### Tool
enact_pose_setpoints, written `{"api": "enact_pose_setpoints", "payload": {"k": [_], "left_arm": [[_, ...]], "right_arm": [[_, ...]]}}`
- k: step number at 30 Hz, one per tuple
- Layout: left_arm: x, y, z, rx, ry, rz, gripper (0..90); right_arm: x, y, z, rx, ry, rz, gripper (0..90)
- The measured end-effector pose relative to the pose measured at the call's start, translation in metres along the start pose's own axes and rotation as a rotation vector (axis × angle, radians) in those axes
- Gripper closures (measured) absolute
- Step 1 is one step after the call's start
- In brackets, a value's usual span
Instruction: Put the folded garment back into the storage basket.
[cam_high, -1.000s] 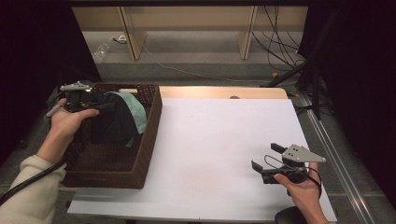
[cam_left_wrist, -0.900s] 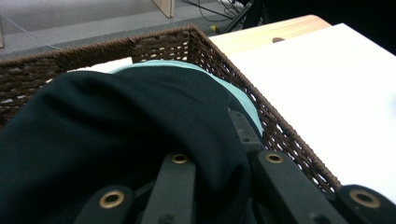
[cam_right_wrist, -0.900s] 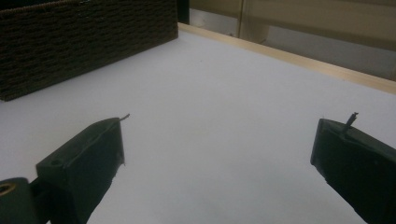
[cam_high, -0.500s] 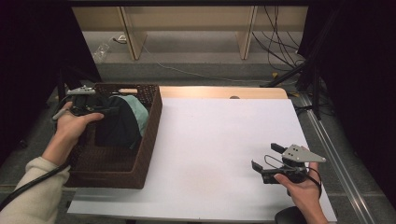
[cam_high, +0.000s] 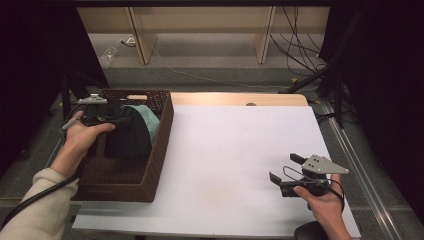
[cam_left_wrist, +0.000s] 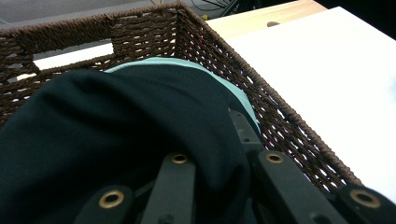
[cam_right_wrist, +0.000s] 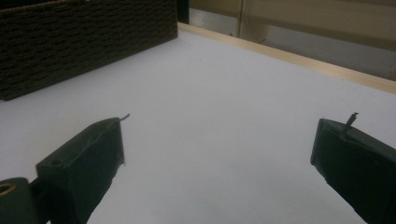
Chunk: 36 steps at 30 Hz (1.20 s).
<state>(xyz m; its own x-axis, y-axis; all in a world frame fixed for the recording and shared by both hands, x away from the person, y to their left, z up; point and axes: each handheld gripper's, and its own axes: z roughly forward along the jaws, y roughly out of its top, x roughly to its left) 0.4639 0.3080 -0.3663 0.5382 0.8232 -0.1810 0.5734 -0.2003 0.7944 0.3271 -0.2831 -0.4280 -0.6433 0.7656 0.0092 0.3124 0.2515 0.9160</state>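
While the right gripper (cam_high: 285, 169) rests wide open on the white table (cam_high: 235, 150) at four o'clock, the left gripper (cam_high: 116, 120) is clamped on one dark garment (cam_high: 125, 135) inside one wicker basket (cam_high: 159, 145) at nine o'clock, over one teal cloth (cam_high: 151, 120).

The worktop (cam_high: 235, 165) is white across most of its face, with a bare wooden strip along the far edge. A dark woven basket (cam_high: 155, 150) (holding dark and teal cloth) sits at its left end.

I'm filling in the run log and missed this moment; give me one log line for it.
left claw: shut on dark cloth, in wicker basket | right claw: open, idle over white table | teal cloth: under dark cloth
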Motion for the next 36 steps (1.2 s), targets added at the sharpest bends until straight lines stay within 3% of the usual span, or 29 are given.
{"api": "enact_pose_setpoints", "payload": {"k": [16,21,24,28,33,36], "left_arm": [[0.009,-0.005,0.013,-0.008,-0.025,-0.006,80.7],[0.018,-0.011,0.022,0.007,-0.037,-0.035,80.3],[0.024,-0.017,0.031,0.038,-0.025,-0.076,79.3],[0.028,-0.021,0.039,0.115,0.048,-0.152,73.4],[0.025,-0.018,0.041,0.195,0.126,-0.155,63.8],[0.024,-0.019,0.039,0.217,0.176,-0.182,60.9]], "right_arm": [[0.0,0.0,0.0,-0.001,0.0,0.0,3.4],[0.0,0.0,0.0,0.001,0.001,-0.001,3.4],[0.0,0.0,0.0,0.001,0.0,-0.001,3.4],[0.0,0.0,0.0,-0.001,0.003,0.0,3.4],[0.0,0.0,0.0,0.004,0.004,0.0,3.3],[0.0,0.0,0.0,0.005,0.003,-0.002,3.3]]}}
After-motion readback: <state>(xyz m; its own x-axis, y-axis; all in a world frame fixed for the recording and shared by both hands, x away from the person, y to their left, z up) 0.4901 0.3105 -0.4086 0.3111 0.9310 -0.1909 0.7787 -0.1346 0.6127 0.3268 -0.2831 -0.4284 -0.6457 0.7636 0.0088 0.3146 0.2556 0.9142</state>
